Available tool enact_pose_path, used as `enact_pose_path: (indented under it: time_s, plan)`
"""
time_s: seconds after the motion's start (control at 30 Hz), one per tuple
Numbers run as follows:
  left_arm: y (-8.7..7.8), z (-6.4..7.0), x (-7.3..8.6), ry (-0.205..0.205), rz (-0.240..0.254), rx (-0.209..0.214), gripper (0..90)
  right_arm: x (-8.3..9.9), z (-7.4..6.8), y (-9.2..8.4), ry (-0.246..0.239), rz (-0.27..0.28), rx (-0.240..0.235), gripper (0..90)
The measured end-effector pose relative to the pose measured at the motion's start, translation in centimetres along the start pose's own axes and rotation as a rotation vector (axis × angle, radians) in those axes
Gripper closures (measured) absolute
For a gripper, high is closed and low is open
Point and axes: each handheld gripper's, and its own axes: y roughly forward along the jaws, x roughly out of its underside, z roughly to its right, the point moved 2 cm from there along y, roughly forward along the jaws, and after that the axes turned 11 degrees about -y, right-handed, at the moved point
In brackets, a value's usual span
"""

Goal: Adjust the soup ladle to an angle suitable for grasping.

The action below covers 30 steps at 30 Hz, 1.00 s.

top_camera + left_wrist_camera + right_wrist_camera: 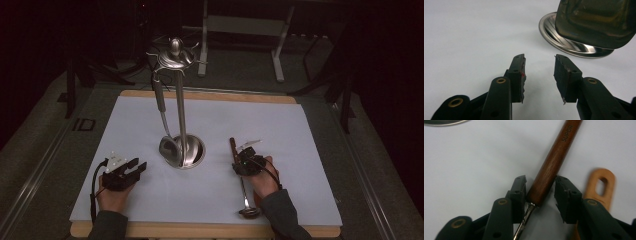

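A metal utensil stand [181, 150] rises from a round base [554, 35] in the middle of the white board. A steel ladle [168, 146] hangs from its top, with the bowl [596, 22] down by the base. A spoon with a dark wooden handle [554, 162] and a metal shaft [244, 192] lies flat at the right. My right gripper [540, 188] straddles the lower end of that handle; its jaws stand apart and no firm pinch shows. My left gripper [539, 75] rests open and holds nothing, left of the stand's base. It shows in the high view too, as left gripper [136, 167] and right gripper [236, 159].
A pale wooden handle with an oval hole [600, 183] lies just beside my right gripper's jaw. The white board [280, 130] sits on a wooden tabletop edge [200, 231]. Dark floor and metal frame legs [278, 55] lie beyond it.
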Motion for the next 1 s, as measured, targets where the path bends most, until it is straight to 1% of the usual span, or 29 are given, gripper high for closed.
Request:
enact_pose_path:
  time_s: [0.03, 0.07, 0.1, 0.13, 0.17, 0.2, 0.23, 0.27, 0.3, 0.33, 0.37, 0.4, 0.43, 0.47, 0.5, 0.6, 0.63, 0.67, 0.7, 0.8, 0.83, 0.87, 0.9, 0.93, 0.97, 1.0]
  plan:
    - [0.0, 0.0, 0.0, 0.001, 0.0, 0.0, 61.1, -0.6, -0.6, 0.2, -0.031, -0.008, -0.025, 63.5]
    - [0.0, 0.0, 0.0, 0.001, 0.0, 0.0, 61.0, -0.6, -0.6, 0.2, -0.031, -0.008, -0.025, 63.5]
    - [-0.1, 0.0, 0.0, 0.001, 0.005, 0.001, 61.0, -1.2, -1.5, 0.3, -0.078, -0.02, -0.035, 64.6]
    - [-0.1, 0.0, 0.0, 0.001, 0.005, 0.001, 60.9, -1.2, -1.5, 0.3, -0.078, -0.02, -0.035, 64.6]
    - [-0.1, 0.0, 0.0, 0.002, 0.005, -0.001, 60.9, -1.6, -2.4, 0.3, -0.162, -0.036, -0.032, 64.7]
    - [-0.1, 0.0, 0.0, 0.002, 0.005, -0.001, 60.9, -1.6, -2.4, 0.3, -0.162, -0.036, -0.032, 64.7]
    - [-0.2, -0.1, 0.0, -0.004, 0.008, -0.001, 60.9, -1.9, -3.2, 0.2, -0.23, -0.061, -0.014, 65.8]
    - [-0.2, -0.1, 0.0, -0.004, 0.008, -0.001, 60.9, -1.9, -3.2, 0.2, -0.23, -0.061, -0.014, 65.8]
    - [-0.2, -0.1, -0.1, -0.005, 0.01, -0.002, 60.9, -2.0, -3.5, 0.1, -0.268, -0.073, -0.017, 66.4]
    - [-0.2, -0.1, -0.1, -0.005, 0.01, -0.002, 60.9, -2.0, -3.5, 0.1, -0.268, -0.073, -0.017, 66.4]
    - [-0.2, -0.1, -0.1, -0.005, 0.011, -0.003, 60.9, -1.9, -3.4, 0.0, -0.268, -0.075, -0.032, 66.8]
    - [-0.2, -0.1, -0.1, -0.005, 0.011, -0.003, 60.9, -1.9, -3.4, 0.0, -0.268, -0.075, -0.032, 66.8]
    - [-0.2, -0.1, 0.0, -0.005, 0.01, -0.003, 60.9, -1.6, -3.3, -0.1, -0.268, -0.071, -0.052, 67.2]
    - [-0.2, -0.1, 0.0, -0.005, 0.01, -0.003, 60.9, -1.6, -3.3, -0.1, -0.268, -0.071, -0.052, 67.2]
    - [-0.2, -0.1, 0.0, -0.004, 0.007, -0.004, 60.9, -1.3, -3.1, -0.3, -0.282, -0.077, -0.069, 67.6]
    - [-0.1, 0.0, 0.0, -0.002, 0.007, -0.003, 60.9, -1.0, -2.9, -0.6, -0.294, -0.087, -0.081, 68.3]
    - [-0.1, 0.0, 0.0, -0.002, 0.005, -0.004, 60.9, -0.7, -2.7, -0.9, -0.328, -0.097, -0.09, 68.9]
    - [-0.1, 0.0, 0.0, -0.002, 0.005, -0.004, 60.9, -0.7, -2.7, -0.9, -0.328, -0.097, -0.09, 68.9]
    - [-0.1, 0.0, 0.0, -0.002, 0.005, -0.004, 60.9, -0.4, -2.5, -1.1, -0.351, -0.115, -0.094, 69.6]
    - [-0.1, 0.0, 0.0, -0.002, 0.005, -0.003, 60.8, -0.2, -2.3, -1.3, -0.353, -0.127, -0.095, 70.4]
    - [0.0, 0.0, 0.0, -0.006, 0.005, -0.002, 60.7, -0.1, -2.1, -1.3, -0.325, -0.13, -0.101, 70.8]
    - [0.0, 0.0, 0.0, -0.006, 0.005, -0.002, 60.6, -0.1, -2.1, -1.3, -0.325, -0.13, -0.101, 70.8]
    - [0.1, 0.0, 0.0, -0.003, -0.001, -0.003, 60.6, -0.3, -2.2, -1.2, -0.296, -0.136, -0.1, 70.6]
    - [0.1, 0.0, 0.0, -0.003, -0.001, -0.003, 60.6, -0.3, -2.2, -1.2, -0.296, -0.136, -0.1, 70.6]
    - [0.1, 0.1, 0.0, -0.002, -0.007, -0.005, 60.6, -0.5, -2.2, -1.1, -0.264, -0.148, -0.096, 69.3]
    - [0.1, 0.1, 0.0, -0.002, -0.007, -0.005, 60.6, -0.5, -2.2, -1.1, -0.264, -0.148, -0.096, 69.3]
